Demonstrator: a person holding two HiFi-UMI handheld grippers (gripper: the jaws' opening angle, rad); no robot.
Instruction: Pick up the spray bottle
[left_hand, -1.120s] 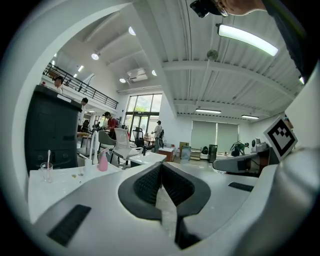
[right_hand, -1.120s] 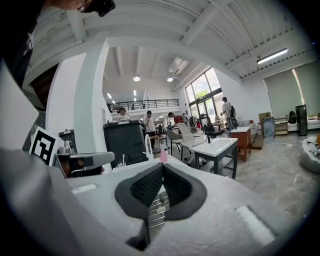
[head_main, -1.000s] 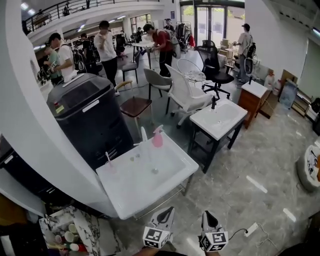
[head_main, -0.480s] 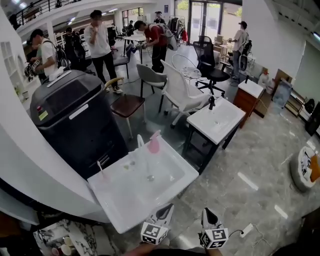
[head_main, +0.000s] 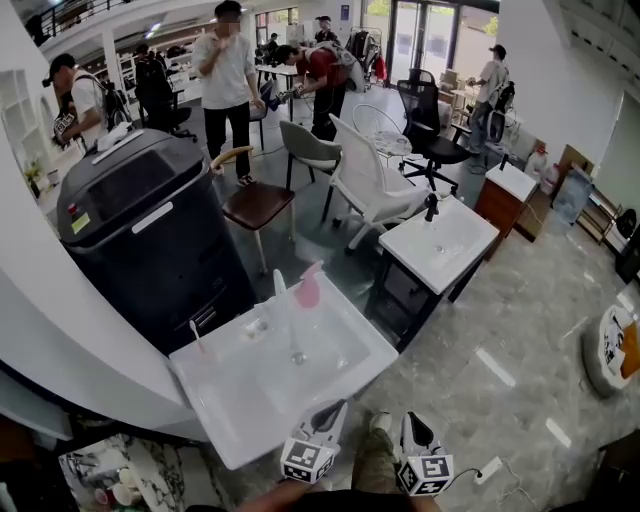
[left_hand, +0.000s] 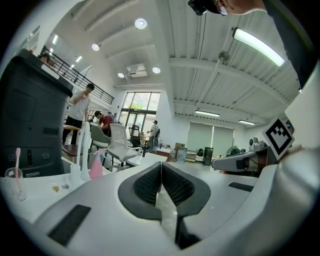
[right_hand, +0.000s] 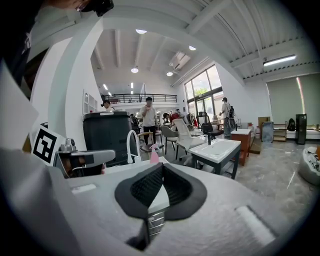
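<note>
Left hand-held gripper: jaws closed, empty | right hand-held gripper: jaws closed, empty | pink spray bottle: upright at far edge of white sink, just beside faucet, well apart from both grippers

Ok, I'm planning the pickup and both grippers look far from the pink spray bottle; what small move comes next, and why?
Probably carry the right gripper forward over the sink toward the spray bottle: it stands at the far rim beside the faucet, well beyond its shut, empty jaws.
</note>
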